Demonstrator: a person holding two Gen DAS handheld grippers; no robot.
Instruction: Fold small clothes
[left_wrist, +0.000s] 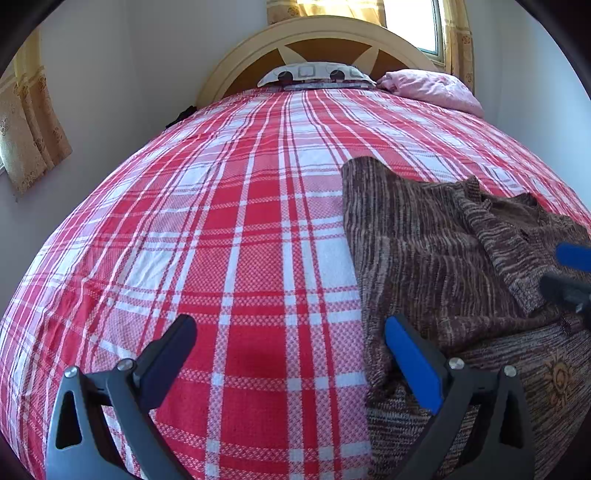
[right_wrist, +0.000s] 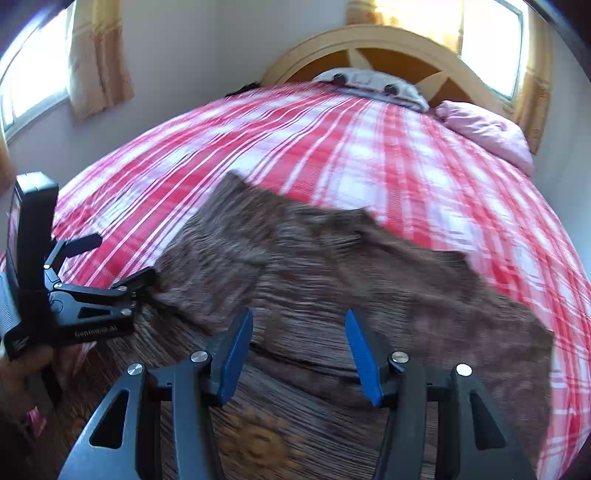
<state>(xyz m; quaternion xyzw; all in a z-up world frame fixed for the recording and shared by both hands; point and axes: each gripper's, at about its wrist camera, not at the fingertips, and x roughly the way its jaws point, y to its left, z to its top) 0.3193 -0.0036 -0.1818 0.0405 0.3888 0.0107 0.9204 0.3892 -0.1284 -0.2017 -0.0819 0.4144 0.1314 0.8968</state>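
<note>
A brown striped knit garment with an orange sun motif lies rumpled on the red and white plaid bed. My left gripper is open and empty, its right finger at the garment's left edge. My right gripper is open and empty just above the garment, whose motif shows low in a blurred right wrist view. The left gripper shows at the left of that view, open beside the garment's left edge. The right gripper's fingertips show at the right edge of the left wrist view.
A patterned pillow and a pink pillow lie by the arched headboard. Curtained windows are on the left wall and behind the headboard. White walls flank the bed.
</note>
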